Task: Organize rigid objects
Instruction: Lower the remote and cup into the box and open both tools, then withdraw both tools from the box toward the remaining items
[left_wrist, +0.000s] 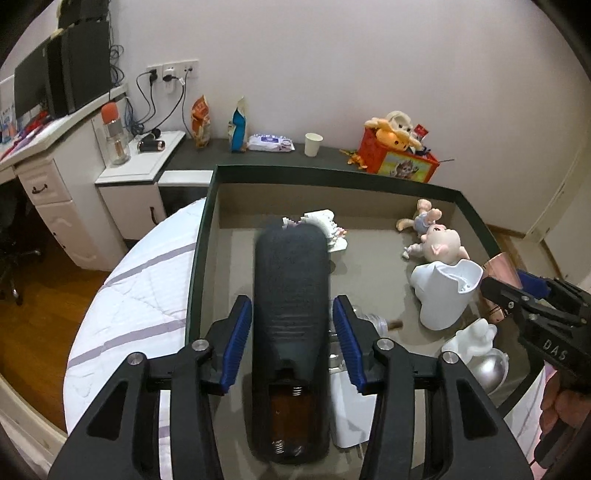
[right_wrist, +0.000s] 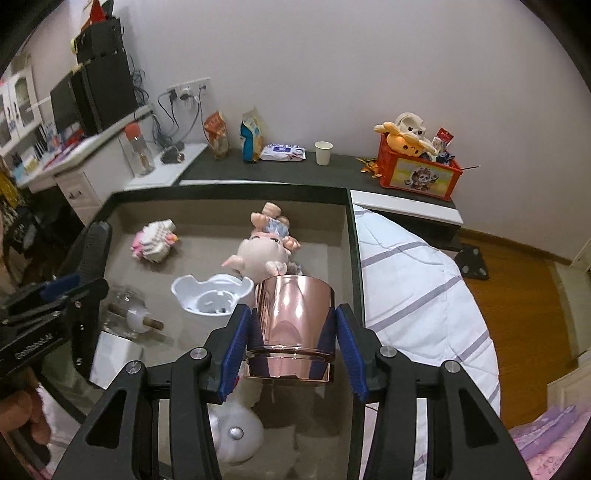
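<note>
My left gripper (left_wrist: 291, 325) is shut on a black remote-like case (left_wrist: 291, 280) with an open battery bay, held above the grey tray (left_wrist: 207, 236). My right gripper (right_wrist: 291, 332) is shut on a rose-gold metal cup (right_wrist: 291, 325), held above the tray's right side (right_wrist: 352, 258). The cup's edge shows in the left wrist view (left_wrist: 498, 266). In the tray lie a white plastic jug (left_wrist: 447, 291), a pink-white block toy (right_wrist: 155, 242), a pig-like doll (right_wrist: 266, 254), a glass bottle (right_wrist: 125, 310) and a white figurine (left_wrist: 476, 338).
The tray rests on a white striped quilt (right_wrist: 413, 291). A dark shelf (left_wrist: 266, 157) behind holds snack bags, a wipes pack, a paper cup (left_wrist: 313, 144) and an orange toy crate (right_wrist: 421, 173). A white desk (left_wrist: 55, 173) stands at the left.
</note>
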